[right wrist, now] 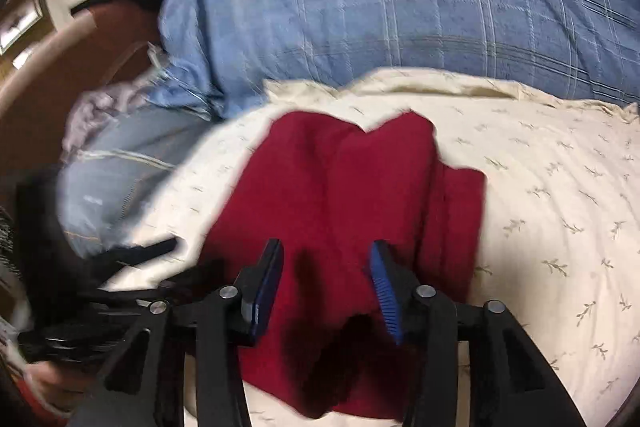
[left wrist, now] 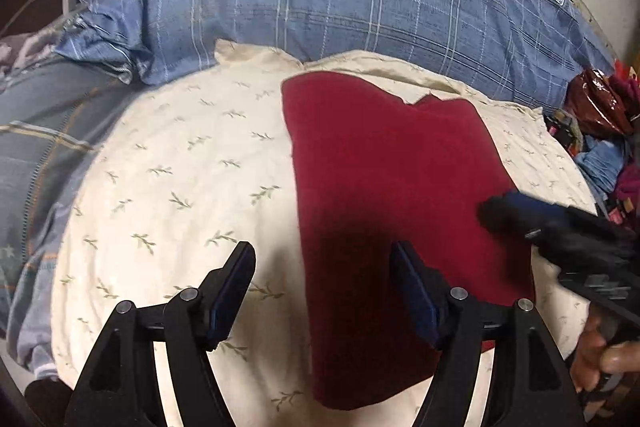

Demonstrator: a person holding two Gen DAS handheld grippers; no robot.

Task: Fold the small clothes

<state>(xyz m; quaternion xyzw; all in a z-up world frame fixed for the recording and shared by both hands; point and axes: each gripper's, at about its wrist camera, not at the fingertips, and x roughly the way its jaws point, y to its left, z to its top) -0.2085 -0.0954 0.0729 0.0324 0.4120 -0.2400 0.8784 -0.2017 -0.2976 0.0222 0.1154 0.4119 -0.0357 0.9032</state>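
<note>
On a cream leaf-print pillow (left wrist: 180, 187) lies a half-folded red garment (left wrist: 392, 187); left gripper (left wrist: 322, 291) and right gripper (right wrist: 326, 283) hover wide-fingered and empty, likely before gripping an edge for another fold.

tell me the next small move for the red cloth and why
Probably lower the right claw onto the red cloth's near edge and close on it. Both claws are open and hold nothing, and the cloth lies partly folded on the cream pillow, layers uneven at the far edge.

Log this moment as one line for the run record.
stage: folding | item: red garment folded on cream pillow | left gripper: open, above it | right gripper: open, above it | held: nothing
</note>
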